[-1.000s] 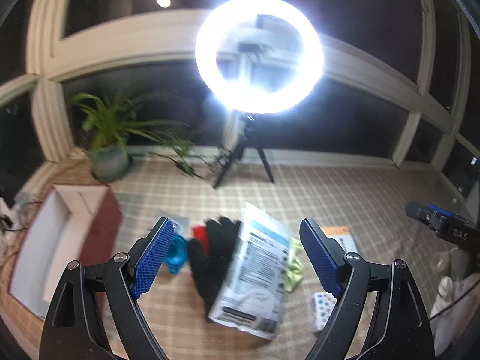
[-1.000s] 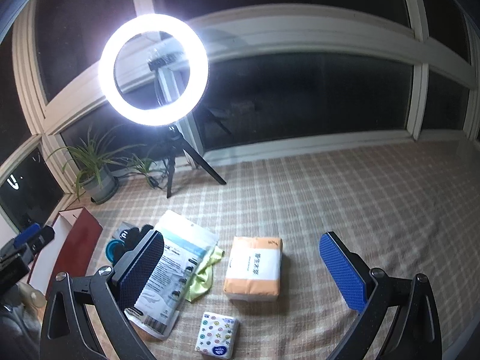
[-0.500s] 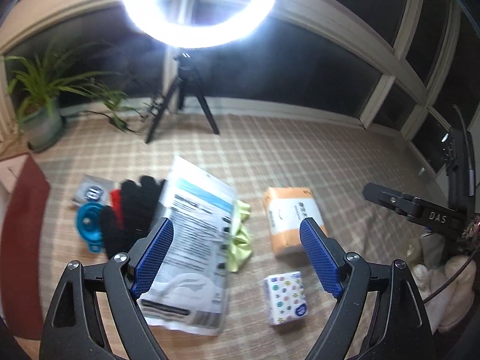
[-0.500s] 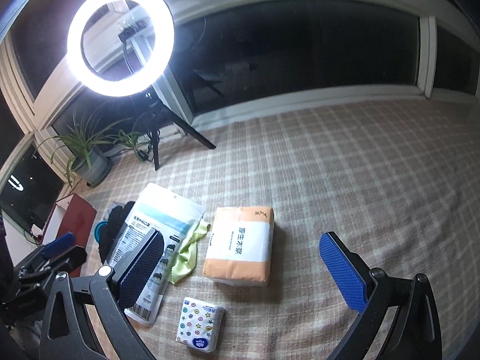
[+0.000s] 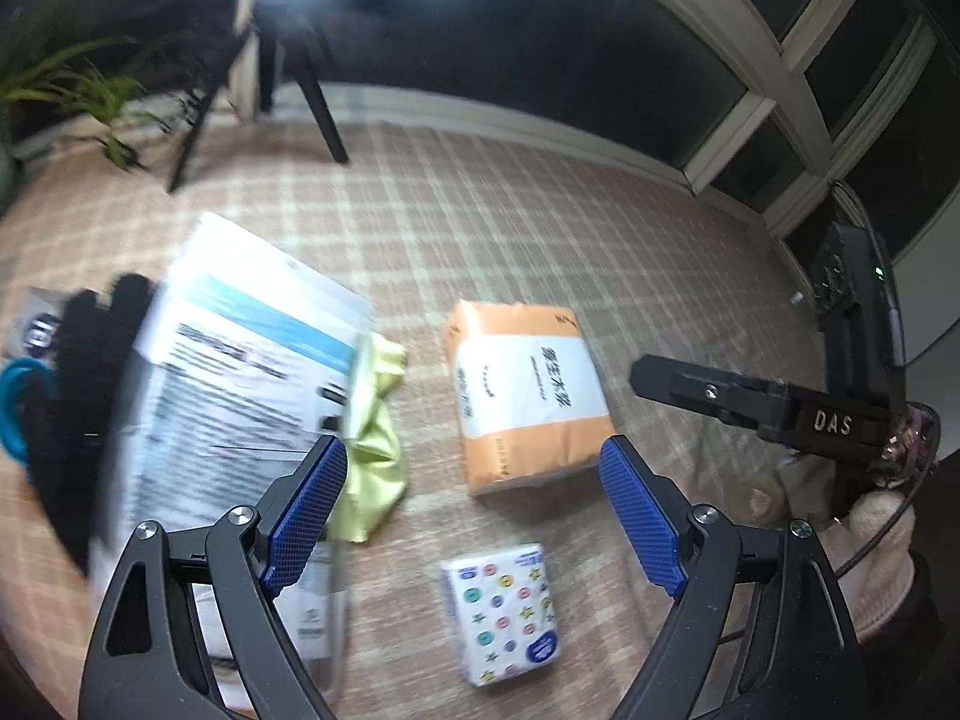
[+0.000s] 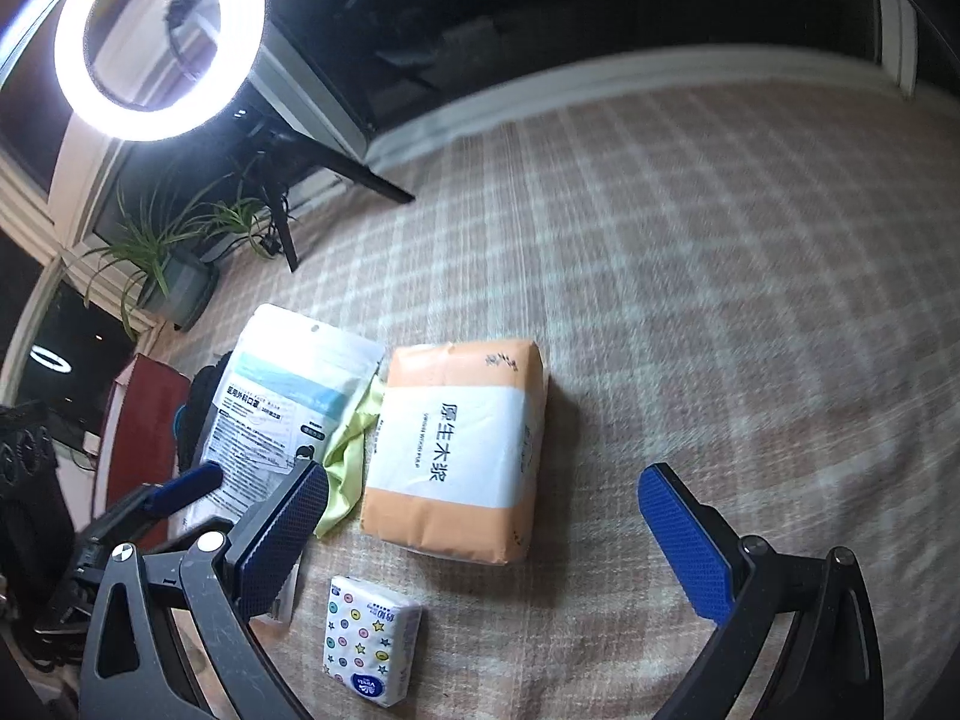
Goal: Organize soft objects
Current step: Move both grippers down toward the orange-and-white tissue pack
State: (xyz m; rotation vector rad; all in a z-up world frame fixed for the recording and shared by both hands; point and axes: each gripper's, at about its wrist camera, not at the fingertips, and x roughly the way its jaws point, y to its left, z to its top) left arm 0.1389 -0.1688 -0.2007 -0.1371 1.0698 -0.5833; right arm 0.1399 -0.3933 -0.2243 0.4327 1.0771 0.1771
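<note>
An orange and white tissue pack (image 5: 525, 390) (image 6: 459, 447) lies on the checked cloth. A small dotted tissue packet (image 5: 504, 612) (image 6: 369, 642) lies in front of it. A white mask bag (image 5: 234, 396) (image 6: 282, 408) lies to the left over a yellow-green cloth (image 5: 372, 438) (image 6: 351, 462) and black gloves (image 5: 72, 396). My left gripper (image 5: 474, 516) is open and empty, above the dotted packet and the orange pack. My right gripper (image 6: 486, 534) is open and empty, just above the orange pack's near edge.
A teal ring-shaped object (image 5: 15, 408) and a small grey packet (image 5: 36, 324) lie at the far left. A red-sided box (image 6: 144, 420) stands left of the pile. A ring light on a tripod (image 6: 159, 42) and a potted plant (image 6: 174, 276) stand at the back.
Both grippers have tilted down and moved closer to the objects. The left view has swung right, from the box and gloves towards the orange pack and dotted packet. Both stay open.
</note>
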